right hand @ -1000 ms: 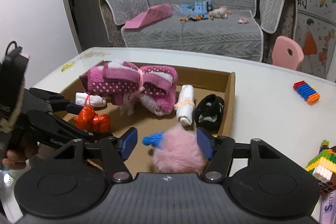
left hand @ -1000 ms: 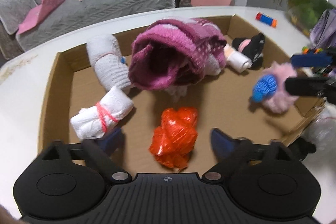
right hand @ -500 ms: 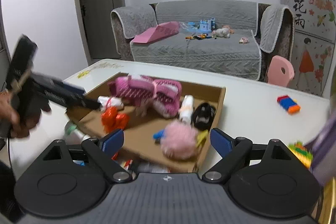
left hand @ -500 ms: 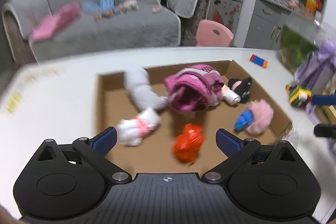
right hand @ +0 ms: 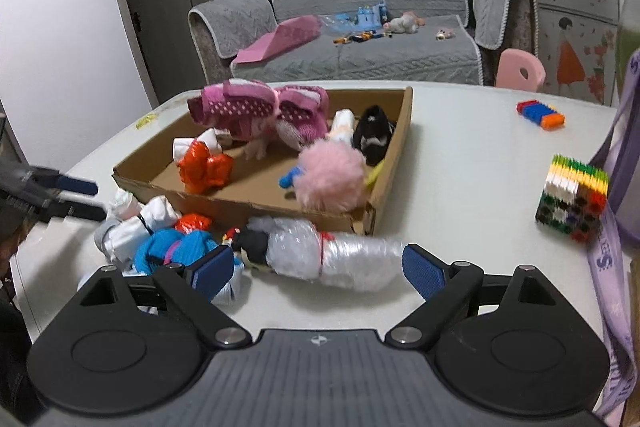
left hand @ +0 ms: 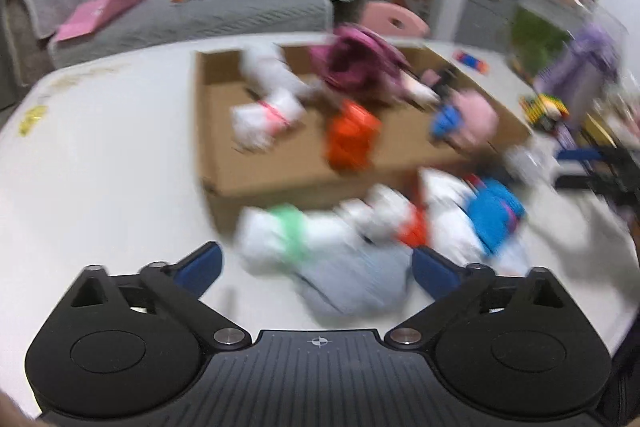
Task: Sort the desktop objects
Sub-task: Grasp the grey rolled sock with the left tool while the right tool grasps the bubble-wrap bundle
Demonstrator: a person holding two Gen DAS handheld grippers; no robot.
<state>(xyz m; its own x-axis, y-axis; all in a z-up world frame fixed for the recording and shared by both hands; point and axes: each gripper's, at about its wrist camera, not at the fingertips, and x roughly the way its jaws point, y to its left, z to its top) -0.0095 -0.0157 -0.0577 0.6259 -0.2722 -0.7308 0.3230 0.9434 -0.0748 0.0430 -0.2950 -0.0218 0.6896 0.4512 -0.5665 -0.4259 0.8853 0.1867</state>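
While both tools stand wide open and empty, the right tool (right hand: 318,267) hangs over a bubble-wrapped bundle (right hand: 328,257) on the counter (right hand: 472,163); the left tool (left hand: 316,267) nears the same pile. Several items sit in the cardboard box (right hand: 390,167); more remain outside. Only the right view is sharp; the left is blurred.

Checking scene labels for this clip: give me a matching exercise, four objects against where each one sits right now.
Things:
1. pink pompom
2. bubble-wrapped bundle
3. multicoloured block cube
4. orange crumpled bag

Places:
A. on the table, right of the cardboard tray
B. in the tray, near its front right corner
C. in the tray, left part
D. on the table, in front of the tray

Pairs: 1-B, 2-D, 3-A, 4-C
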